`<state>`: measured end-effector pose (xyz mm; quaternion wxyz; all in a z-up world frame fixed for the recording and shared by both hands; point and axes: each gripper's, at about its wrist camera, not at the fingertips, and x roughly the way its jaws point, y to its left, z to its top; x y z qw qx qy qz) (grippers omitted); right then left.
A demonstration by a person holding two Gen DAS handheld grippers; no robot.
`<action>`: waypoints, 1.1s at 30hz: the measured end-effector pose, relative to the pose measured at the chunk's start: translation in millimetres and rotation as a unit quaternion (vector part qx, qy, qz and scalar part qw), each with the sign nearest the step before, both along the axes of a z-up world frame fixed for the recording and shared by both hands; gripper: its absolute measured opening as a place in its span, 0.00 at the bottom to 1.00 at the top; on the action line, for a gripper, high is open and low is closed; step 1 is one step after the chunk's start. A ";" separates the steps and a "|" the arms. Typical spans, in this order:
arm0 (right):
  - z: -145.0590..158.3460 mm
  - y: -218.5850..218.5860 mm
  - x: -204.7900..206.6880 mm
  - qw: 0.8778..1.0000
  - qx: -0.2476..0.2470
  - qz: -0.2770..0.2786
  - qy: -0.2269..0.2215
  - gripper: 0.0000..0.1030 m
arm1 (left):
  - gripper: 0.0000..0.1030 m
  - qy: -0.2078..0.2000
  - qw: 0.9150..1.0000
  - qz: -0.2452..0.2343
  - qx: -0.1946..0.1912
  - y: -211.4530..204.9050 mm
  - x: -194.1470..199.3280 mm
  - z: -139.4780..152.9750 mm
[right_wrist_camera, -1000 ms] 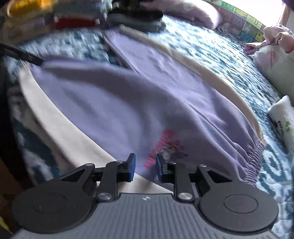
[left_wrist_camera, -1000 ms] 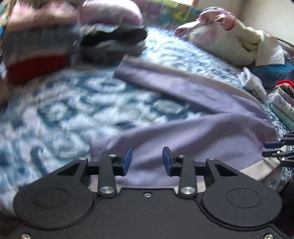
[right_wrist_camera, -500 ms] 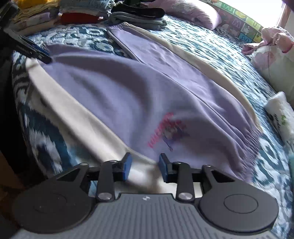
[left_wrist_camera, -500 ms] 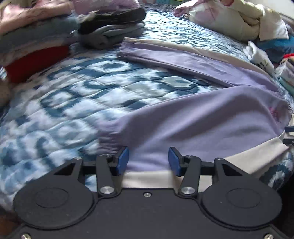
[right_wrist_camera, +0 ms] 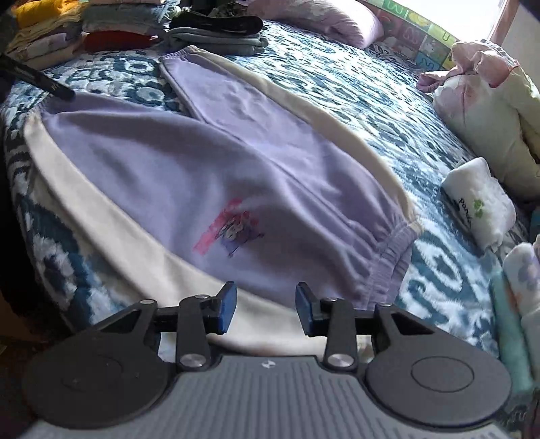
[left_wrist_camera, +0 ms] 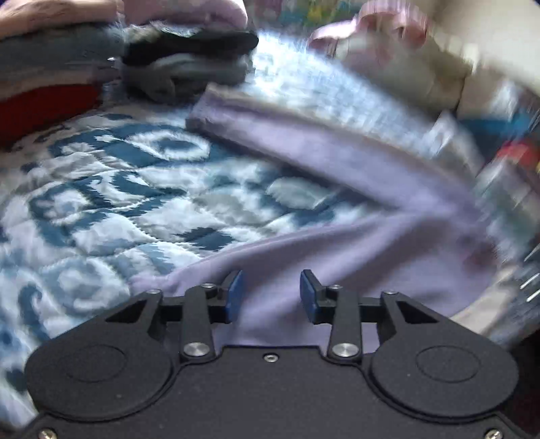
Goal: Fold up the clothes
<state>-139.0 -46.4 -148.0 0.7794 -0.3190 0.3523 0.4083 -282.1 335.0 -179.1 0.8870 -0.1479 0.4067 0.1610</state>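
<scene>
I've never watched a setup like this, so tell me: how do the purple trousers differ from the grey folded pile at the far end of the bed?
The purple trousers lie spread flat with legs apart, still unfolded; the grey folded pile is a compact stack. The trousers are pale purple with cream side stripes and a pink print; the pile is plain grey with a black piece on top. The trousers cover much more of the quilt. Both rest on that quilt.

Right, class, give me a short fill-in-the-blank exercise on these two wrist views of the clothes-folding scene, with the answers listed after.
1. The garment spread on the bed is a pair of ____ trousers with a cream side stripe.
2. The quilt under them is patterned in white and ____.
3. The right hand-held gripper has its jaws ____, holding nothing.
4. Near the waistband there is a small ____ print.

Answers: purple; blue; open; pink
</scene>
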 end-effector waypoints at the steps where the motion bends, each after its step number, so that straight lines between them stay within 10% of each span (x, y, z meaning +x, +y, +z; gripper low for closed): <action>1: 0.1 0.1 3.9 1.000 -0.005 -0.004 -0.004 0.37 | 0.20 -0.011 1.000 0.018 -0.014 2.9 -0.3 4.8; 7: -0.9 -32.2 10.3 0.996 -0.060 0.002 -0.072 0.37 | 0.20 -0.061 0.998 -0.001 0.005 -5.6 -21.3 39.2; 13: -7.8 -72.6 18.4 0.988 -0.077 0.002 -0.134 0.37 | 0.43 0.023 1.000 -0.007 0.014 -0.3 -19.4 9.1; 17: -18.0 -76.1 11.1 0.982 -0.088 0.030 -0.167 0.37 | 0.44 -0.018 1.000 -0.007 -0.013 6.3 -31.5 20.0; 33: -59.8 -61.3 -33.7 0.942 -0.143 0.148 -0.263 0.37 | 0.52 0.001 0.968 -0.174 0.181 -36.2 -105.1 43.1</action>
